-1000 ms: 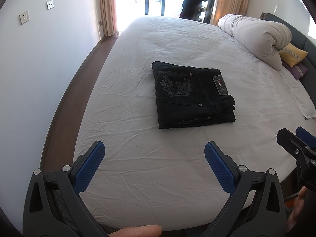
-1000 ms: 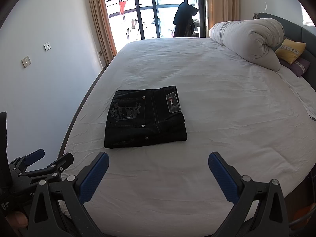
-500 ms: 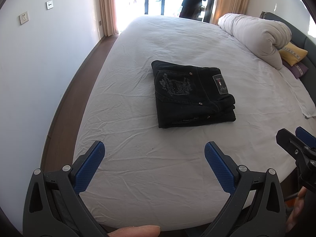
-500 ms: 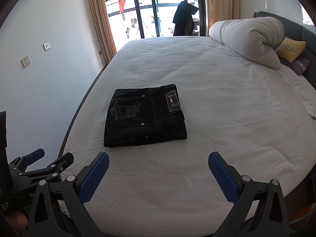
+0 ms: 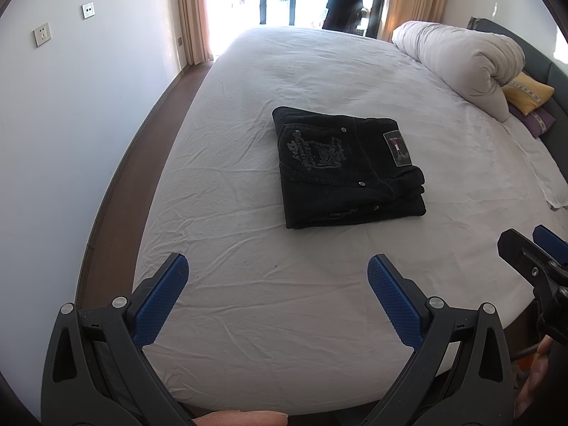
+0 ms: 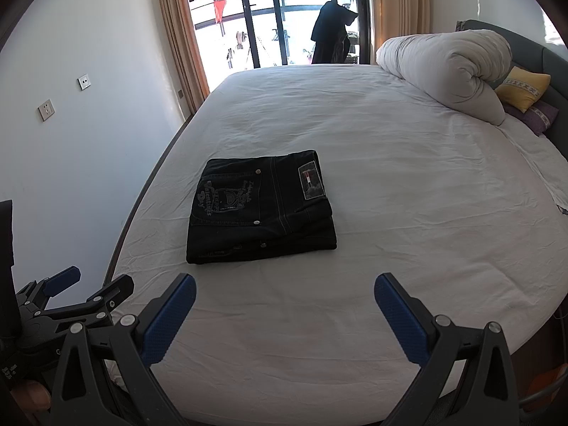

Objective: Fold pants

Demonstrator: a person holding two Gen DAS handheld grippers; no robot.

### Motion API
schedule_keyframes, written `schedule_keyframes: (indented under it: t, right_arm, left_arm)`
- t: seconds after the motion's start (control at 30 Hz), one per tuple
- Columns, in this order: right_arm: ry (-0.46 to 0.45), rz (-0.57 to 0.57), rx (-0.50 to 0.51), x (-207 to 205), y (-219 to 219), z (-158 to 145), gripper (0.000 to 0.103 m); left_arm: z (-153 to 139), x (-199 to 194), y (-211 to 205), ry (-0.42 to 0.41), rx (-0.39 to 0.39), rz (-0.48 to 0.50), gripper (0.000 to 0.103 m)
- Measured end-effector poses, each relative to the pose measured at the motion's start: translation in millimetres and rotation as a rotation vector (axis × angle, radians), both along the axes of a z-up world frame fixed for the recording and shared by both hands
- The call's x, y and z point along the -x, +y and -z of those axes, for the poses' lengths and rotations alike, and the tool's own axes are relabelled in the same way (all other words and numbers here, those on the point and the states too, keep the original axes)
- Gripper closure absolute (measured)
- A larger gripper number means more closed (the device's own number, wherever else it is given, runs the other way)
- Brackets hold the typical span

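Black pants [image 5: 346,168] lie folded into a compact rectangle on the white bed sheet [image 5: 284,301], with a back pocket print and a label patch facing up. They also show in the right wrist view [image 6: 261,209]. My left gripper [image 5: 278,277] is open and empty, held above the bed's near edge, well short of the pants. My right gripper [image 6: 285,296] is open and empty, also near the front edge. Each gripper shows at the edge of the other's view: the right [image 5: 532,259], the left [image 6: 81,291].
A rolled white duvet [image 5: 461,60] lies at the back right, with a yellow pillow [image 5: 529,92] and a purple pillow [image 6: 532,115] beside a dark headboard. A white wall [image 5: 71,124] and a strip of wooden floor run along the left. Balcony doors [image 6: 277,17] stand behind the bed.
Both views have shifted very slightly; the pants lie unmoved. Both grippers stay open.
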State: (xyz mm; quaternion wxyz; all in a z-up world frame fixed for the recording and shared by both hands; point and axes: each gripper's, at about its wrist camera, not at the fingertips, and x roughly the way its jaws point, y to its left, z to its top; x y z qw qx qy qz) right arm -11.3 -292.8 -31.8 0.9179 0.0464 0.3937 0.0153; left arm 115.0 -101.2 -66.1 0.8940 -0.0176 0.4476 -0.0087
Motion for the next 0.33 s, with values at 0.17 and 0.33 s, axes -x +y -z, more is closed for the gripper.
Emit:
schedule_keyframes:
  t: [0.17,0.33]
  right_arm:
    - [0.001,0.001,0.0,0.6,-0.1,1.3,0.0]
    - [0.003,0.001,-0.001,2.3,-0.7,4.0,0.0]
  left_arm:
    - [0.1,-1.3,-2.5,0.002,-0.004,0.004,0.0]
    - [0.1,-1.2,-2.8,-0.006,-0.009,0.004,0.0]
